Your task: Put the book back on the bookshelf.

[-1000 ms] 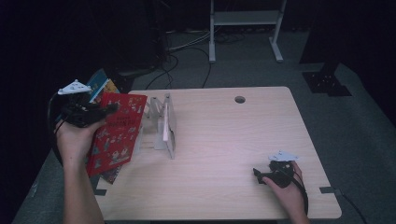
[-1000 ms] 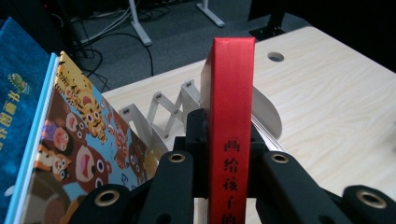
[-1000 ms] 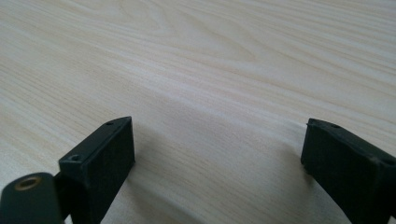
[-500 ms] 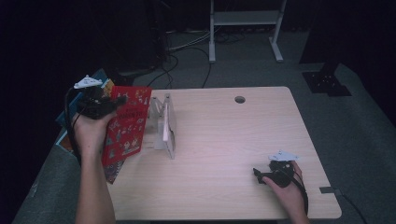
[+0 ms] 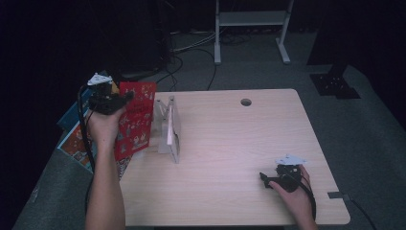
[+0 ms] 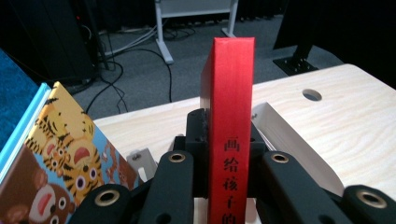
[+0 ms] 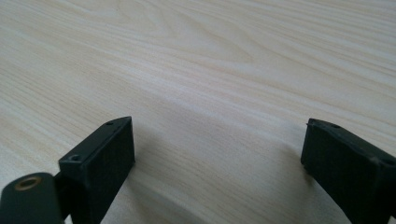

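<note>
Red book (image 6: pixel 231 116) sits clamped by its spine in my left tool (image 5: pixel 106 100), upper left; stiff, light, glossy, so I grip near the spine. Right tool (image 5: pixel 282 178) rests open on the counter (image 5: pixel 230 143), lower right.

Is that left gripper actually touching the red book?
Touching. In the left gripper view, the left gripper has its black jaws pressed against both sides of the red book, clamping its spine upright, with no gap showing.
</note>
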{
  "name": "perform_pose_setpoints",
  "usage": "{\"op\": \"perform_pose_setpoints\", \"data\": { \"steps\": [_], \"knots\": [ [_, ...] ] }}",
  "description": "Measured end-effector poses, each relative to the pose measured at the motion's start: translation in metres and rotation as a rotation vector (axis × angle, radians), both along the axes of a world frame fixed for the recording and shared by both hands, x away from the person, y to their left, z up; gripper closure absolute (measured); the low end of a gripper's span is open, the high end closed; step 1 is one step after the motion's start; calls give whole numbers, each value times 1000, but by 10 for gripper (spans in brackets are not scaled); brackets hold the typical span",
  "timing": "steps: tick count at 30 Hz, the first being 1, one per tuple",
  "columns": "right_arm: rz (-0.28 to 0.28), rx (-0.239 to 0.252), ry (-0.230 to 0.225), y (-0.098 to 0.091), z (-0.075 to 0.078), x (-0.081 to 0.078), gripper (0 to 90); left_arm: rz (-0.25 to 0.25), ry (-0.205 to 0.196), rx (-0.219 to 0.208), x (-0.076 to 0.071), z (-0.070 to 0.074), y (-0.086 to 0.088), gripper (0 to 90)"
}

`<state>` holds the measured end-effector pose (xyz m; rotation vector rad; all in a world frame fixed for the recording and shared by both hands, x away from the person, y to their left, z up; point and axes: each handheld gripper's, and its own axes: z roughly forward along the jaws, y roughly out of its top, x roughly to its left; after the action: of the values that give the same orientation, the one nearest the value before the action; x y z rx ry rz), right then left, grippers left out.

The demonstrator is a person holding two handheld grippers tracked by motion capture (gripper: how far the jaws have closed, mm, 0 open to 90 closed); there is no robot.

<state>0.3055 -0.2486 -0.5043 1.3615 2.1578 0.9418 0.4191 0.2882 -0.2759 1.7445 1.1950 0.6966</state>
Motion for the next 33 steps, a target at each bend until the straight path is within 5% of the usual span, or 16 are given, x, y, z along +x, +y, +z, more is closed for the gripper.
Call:
{"op": "perform_pose_setpoints", "data": {
  "steps": [18, 33],
  "knots": [
    [0, 0, -1, 0, 0, 0, 88, 9, -10, -8, 6, -12, -2, 795],
    [0, -1, 1, 0, 0, 0, 88, 33, 23, 7, -25, -13, 5, 795]
  ]
}}
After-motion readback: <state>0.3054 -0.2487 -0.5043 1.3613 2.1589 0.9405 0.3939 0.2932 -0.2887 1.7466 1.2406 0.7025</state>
